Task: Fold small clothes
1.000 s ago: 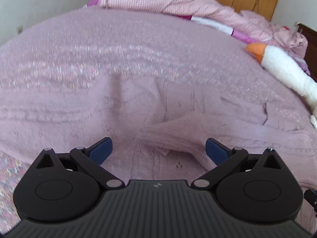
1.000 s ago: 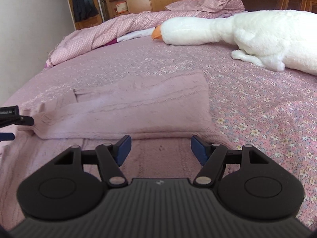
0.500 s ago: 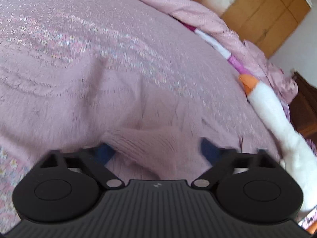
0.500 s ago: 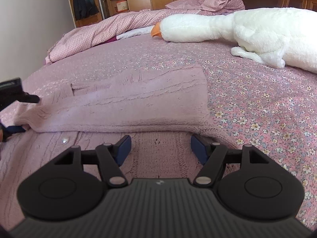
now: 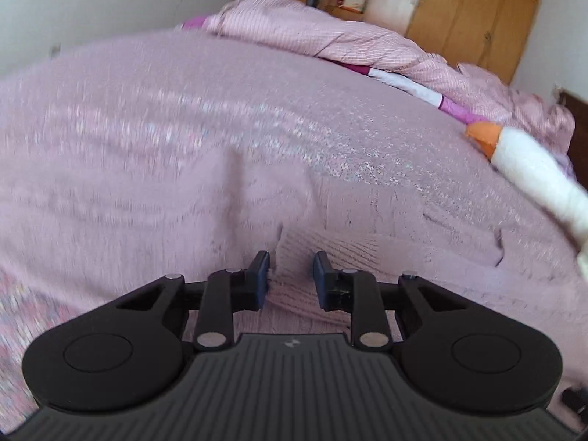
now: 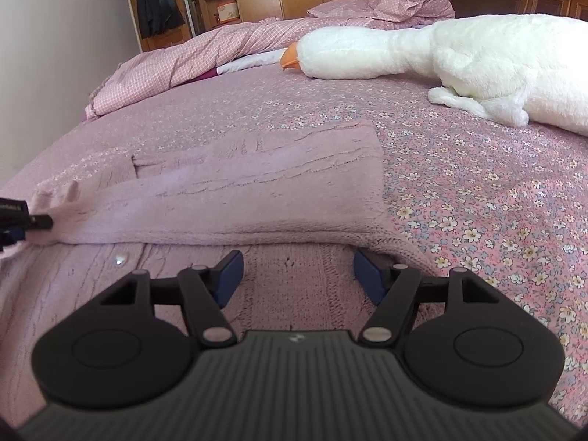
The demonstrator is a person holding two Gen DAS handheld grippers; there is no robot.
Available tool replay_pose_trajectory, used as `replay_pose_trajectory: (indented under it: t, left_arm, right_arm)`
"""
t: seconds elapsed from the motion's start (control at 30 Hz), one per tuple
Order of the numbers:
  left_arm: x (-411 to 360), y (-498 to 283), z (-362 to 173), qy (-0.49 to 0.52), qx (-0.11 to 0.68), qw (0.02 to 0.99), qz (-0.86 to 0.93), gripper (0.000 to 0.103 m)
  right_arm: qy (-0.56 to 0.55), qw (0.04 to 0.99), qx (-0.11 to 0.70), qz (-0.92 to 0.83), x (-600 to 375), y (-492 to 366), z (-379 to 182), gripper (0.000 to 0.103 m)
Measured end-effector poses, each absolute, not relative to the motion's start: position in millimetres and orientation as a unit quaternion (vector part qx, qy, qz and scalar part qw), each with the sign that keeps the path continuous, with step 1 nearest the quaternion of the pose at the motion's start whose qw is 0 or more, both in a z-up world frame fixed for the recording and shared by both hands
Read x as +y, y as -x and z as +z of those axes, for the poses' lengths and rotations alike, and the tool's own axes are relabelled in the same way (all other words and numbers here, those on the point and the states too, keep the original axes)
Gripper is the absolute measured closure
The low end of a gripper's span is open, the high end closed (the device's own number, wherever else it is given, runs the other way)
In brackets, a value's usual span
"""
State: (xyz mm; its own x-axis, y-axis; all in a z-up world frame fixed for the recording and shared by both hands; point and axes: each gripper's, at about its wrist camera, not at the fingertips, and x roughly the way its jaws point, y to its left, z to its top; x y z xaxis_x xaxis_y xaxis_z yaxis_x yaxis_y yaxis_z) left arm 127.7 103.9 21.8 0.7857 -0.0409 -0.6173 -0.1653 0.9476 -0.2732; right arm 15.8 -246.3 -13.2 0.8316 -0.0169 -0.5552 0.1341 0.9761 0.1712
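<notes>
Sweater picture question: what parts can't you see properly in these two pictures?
- Left view: the sweater and bedspread are smeared by motion blur, so the knit pattern is unclear.
- Left view: the goose is cut off by the right edge.
- Right view: the sweater's near part hides under the right gripper.
- Right view: the left gripper is cut off by the left edge.

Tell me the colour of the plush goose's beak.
Orange, on the white plush goose's beak; the right wrist view shows it best.
</notes>
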Motion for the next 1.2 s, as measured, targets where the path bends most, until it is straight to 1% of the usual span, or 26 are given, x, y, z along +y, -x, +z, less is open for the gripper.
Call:
replay_pose_trajectory:
  t: [0.03,0.07,0.13,0.2,0.27,0.3,0.33,0.37,0.43,0.5,0.53,0.6,0.7,0.77,0.83,0.87,0.93,0.97,1.03,1.07,1.2]
  left_arm:
    - [108.3,-127.1,19.2,0.169,0.328,0.929,0.031,0.063]
    - [110.4,-128.0,18.9,0.178,0.329,0.927,0.027,0.058]
    - [113.3,-129.7,17.2,0.193,0.331,0.924,0.010,0.042]
    - [112.0,-136.0,15.6,0.192,0.334,0.923,0.003,0.040]
    - [108.7,-142.4,14.4,0.193,0.332,0.923,0.001,0.040]
    - [108.0,-145.3,13.6,0.194,0.332,0.923,-0.005,0.048]
    - [107.0,-147.0,14.6,0.187,0.330,0.925,-0.002,0.080]
    - [105.4,-146.0,17.7,0.177,0.327,0.928,0.004,0.091]
    - [103.8,-136.2,28.4,0.158,0.300,0.941,0.008,0.091]
    - [96.2,-125.6,39.3,0.109,0.272,0.956,0.029,0.091]
    - [93.3,-123.7,40.2,0.090,0.271,0.958,0.036,0.091]
    - [90.3,-129.1,34.1,0.061,0.291,0.954,0.042,0.091]
    - [92.3,-138.0,19.3,0.048,0.323,0.944,0.057,0.090]
    - [93.2,-138.5,14.2,0.032,0.323,0.944,0.059,0.084]
    - [89.3,-137.9,15.3,0.008,0.323,0.944,0.065,0.074]
    - [89.4,-137.3,16.9,0.004,0.326,0.943,0.067,0.070]
    - [95.9,-131.4,22.7,0.020,0.331,0.941,0.066,0.059]
    - [100.9,-127.1,27.1,0.035,0.332,0.940,0.064,0.057]
    - [112.6,-116.3,36.9,0.058,0.334,0.938,0.065,0.047]
    - [118.7,-108.8,42.1,0.064,0.332,0.939,0.069,0.045]
    - [142.2,-75.5,62.0,0.059,0.318,0.942,0.090,0.029]
  right_arm:
    - [-0.105,0.951,0.288,-0.040,-247.4,-15.4,-12.9,0.035]
    - [-0.108,0.951,0.288,-0.040,-248.3,-15.2,-12.4,0.035]
    - [-0.112,0.951,0.286,-0.040,-248.8,-14.8,-10.8,0.035]
    - [-0.114,0.952,0.282,-0.039,-248.0,-14.7,-8.1,0.035]
    - [-0.114,0.953,0.278,-0.035,-246.8,-14.6,-5.7,0.035]
    - [-0.113,0.954,0.276,-0.034,-246.4,-15.2,-4.6,0.035]
    - [-0.111,0.954,0.275,-0.033,-246.2,-15.8,-3.7,0.035]
    - [-0.109,0.955,0.274,-0.033,-246.0,-16.3,-3.0,0.035]
    - [-0.102,0.957,0.269,-0.034,-246.0,-17.2,-0.6,0.035]
    - [-0.092,0.960,0.263,-0.037,-246.7,-19.7,1.9,0.035]
    - [-0.089,0.960,0.262,-0.038,-247.3,-22.1,2.2,0.035]
    - [-0.087,0.959,0.266,-0.036,-249.3,-29.3,0.2,0.035]
    - [-0.078,0.956,0.280,-0.033,-247.9,-41.2,-9.2,0.035]
    - [-0.053,0.958,0.281,-0.030,-241.1,-43.4,-12.6,0.032]
    - [-0.037,0.958,0.283,-0.027,-235.6,-43.5,-13.3,0.028]
    - [-0.038,0.958,0.283,-0.027,-234.5,-42.8,-12.4,0.028]
    - [-0.051,0.958,0.282,-0.025,-235.5,-39.1,-8.1,0.028]
    - [-0.060,0.958,0.280,-0.022,-236.7,-36.4,-4.9,0.029]
    - [-0.074,0.958,0.277,-0.014,-237.5,-30.0,2.5,0.029]
    - [-0.077,0.959,0.273,-0.012,-237.0,-25.8,6.6,0.029]
    - [-0.087,0.963,0.254,-0.001,-231.8,-7.2,22.0,0.029]
